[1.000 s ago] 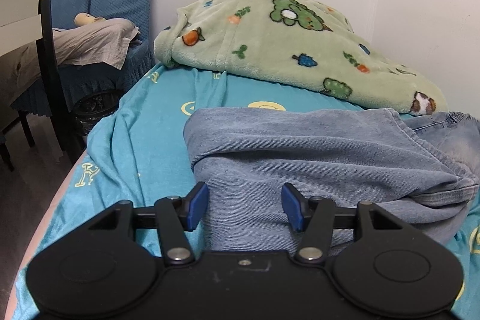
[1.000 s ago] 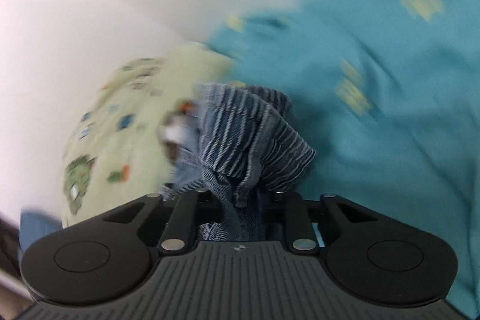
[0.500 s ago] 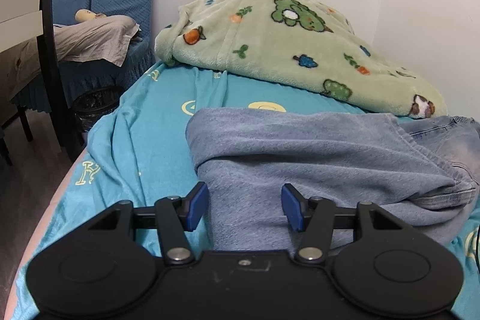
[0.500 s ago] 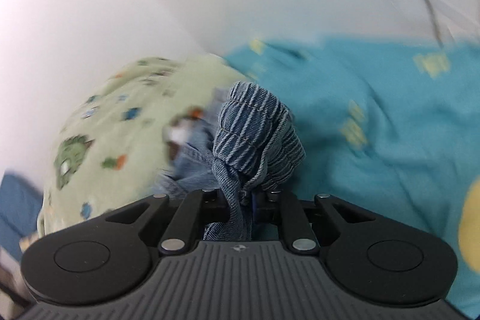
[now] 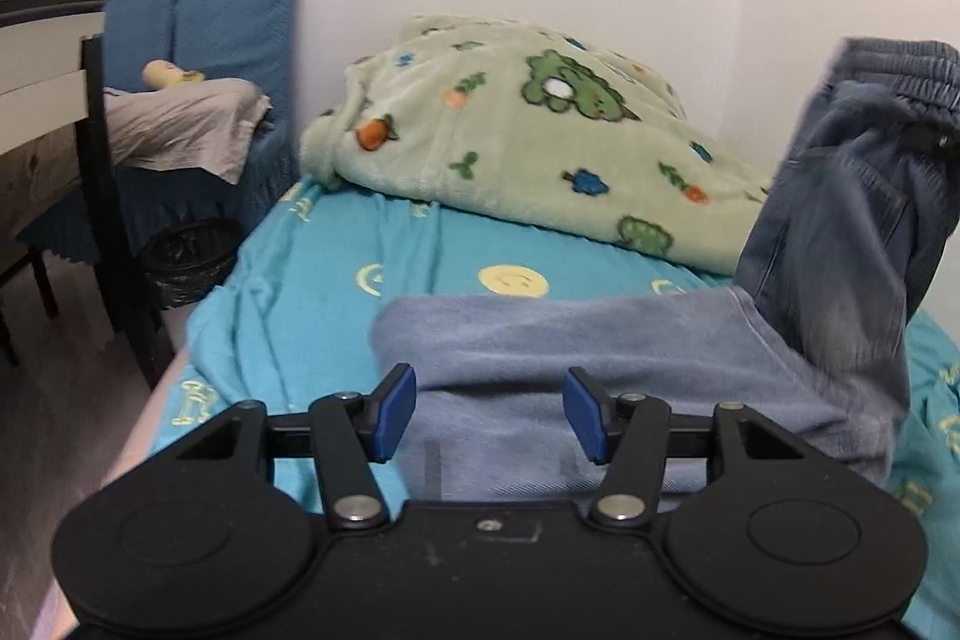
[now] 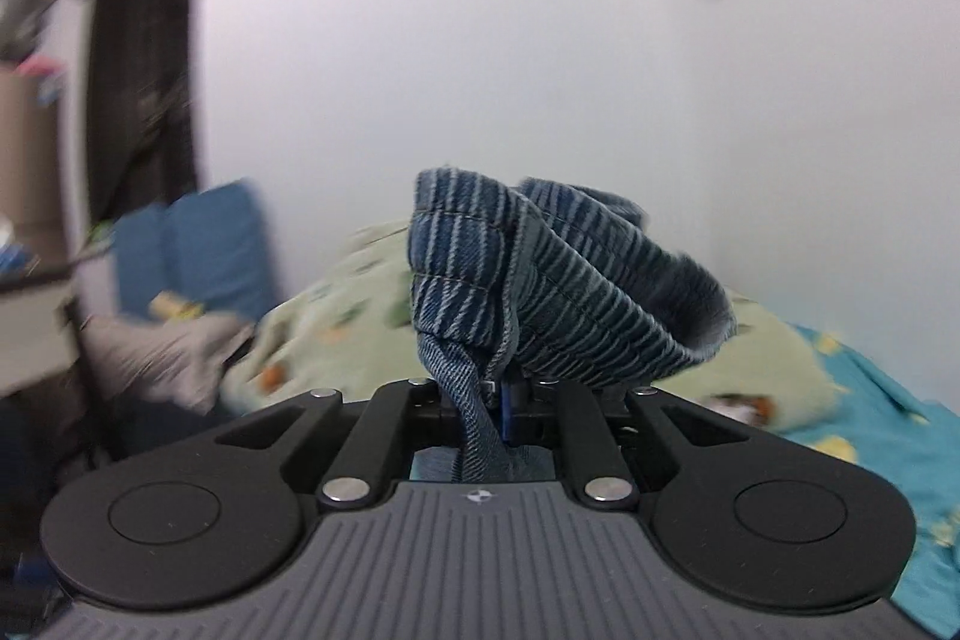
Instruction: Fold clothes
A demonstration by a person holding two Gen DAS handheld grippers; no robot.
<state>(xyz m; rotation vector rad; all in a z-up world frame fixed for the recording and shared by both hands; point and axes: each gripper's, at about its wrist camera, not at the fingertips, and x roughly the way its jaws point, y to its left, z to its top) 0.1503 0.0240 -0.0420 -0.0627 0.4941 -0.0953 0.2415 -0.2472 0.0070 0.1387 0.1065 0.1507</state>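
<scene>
1. Right gripper (image 6: pixel 501 400): pads pinched tight on the elastic waistband of the jeans (image 6: pixel 558 292), gathered denim bulging above the jaws.
2. Left gripper (image 5: pixel 489 415): blue pads spread apart, nothing between them, poised over the jeans' lighter folded legs (image 5: pixel 600 358).
3. Jeans: legs flat on the turquoise bedsheet (image 5: pixel 336 292), waist end lifted at the right, in front of the green fleece blanket (image 5: pixel 528 148).

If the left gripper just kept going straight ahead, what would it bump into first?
Most likely the jeans: the left gripper has its jaws open just above the folded denim, pointing slightly down at it. Farther along lies the green blanket, though depth is hard to judge.
</scene>
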